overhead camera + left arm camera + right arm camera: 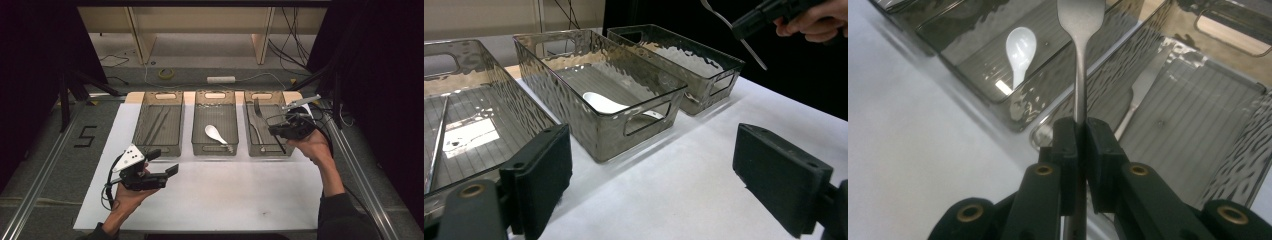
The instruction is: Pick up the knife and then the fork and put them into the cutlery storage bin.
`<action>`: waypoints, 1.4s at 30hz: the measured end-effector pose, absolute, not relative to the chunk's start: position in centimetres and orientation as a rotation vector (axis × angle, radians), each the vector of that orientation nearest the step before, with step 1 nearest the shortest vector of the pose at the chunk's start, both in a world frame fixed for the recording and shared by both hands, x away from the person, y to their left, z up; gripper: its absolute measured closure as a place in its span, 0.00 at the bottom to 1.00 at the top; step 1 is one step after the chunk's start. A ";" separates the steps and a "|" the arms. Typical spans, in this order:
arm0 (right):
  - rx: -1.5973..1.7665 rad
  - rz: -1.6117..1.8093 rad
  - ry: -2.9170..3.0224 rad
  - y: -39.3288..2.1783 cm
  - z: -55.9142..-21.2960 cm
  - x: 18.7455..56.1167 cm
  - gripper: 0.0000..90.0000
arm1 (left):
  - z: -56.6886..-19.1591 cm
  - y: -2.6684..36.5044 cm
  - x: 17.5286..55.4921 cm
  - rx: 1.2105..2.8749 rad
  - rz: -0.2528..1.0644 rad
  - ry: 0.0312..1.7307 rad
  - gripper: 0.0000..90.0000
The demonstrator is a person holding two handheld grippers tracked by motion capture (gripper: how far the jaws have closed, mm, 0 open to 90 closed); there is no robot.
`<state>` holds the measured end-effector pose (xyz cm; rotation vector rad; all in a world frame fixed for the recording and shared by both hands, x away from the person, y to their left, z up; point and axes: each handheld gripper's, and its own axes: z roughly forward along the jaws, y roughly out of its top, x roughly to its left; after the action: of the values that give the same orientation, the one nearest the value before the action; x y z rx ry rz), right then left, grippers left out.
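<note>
Three smoked, clear plastic bins stand side by side along the far edge of the white worktop (210,195), with narrow gaps between them: left bin (159,123), middle bin (215,122), right bin (265,125). The near half of the worktop is bare white sheet, giving open room in front of the bins and between the two hands.

Left claw (167,162), held over the near left of the worktop just in front of the left bin, has its two black pads spread wide with nothing between them; in the left gripper view the bare sheet shows through the gap.

Right claw (1080,145), held above the right bin's near right corner, is pressed together on the handle of one metal fork (1079,60), whose head end points away over the bins.

Counted contents: one white ceramic soup spoon (216,133) lies in the middle bin; one further fork (1140,95) lies on the floor of the right bin; thin metal rods (157,125) lie in the left bin, their number unclear.
</note>
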<state>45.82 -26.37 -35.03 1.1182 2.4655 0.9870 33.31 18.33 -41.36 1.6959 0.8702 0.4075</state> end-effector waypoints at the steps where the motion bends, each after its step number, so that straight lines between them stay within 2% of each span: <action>1: 1.128 0.986 2.459 -26.3 -34.9 46.1 0.94 | -41.3 18.4 33.3 1.695 0.410 0.868 0.17; 16: 1.233 1.020 2.385 -25.5 -34.3 49.8 0.94 | -41.3 18.3 33.3 1.696 0.410 0.865 0.17; 28: 1.335 0.996 2.338 -25.6 -36.0 52.0 0.94 | -41.3 18.4 33.2 1.691 0.407 0.867 0.17; 42: 1.403 0.957 2.312 -25.6 -37.9 52.8 0.94 | -41.3 18.4 33.2 1.693 0.407 0.866 0.17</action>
<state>52.81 -25.56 -37.87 1.4031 2.3116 0.9574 33.21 18.41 -41.28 1.6934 0.8658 0.4074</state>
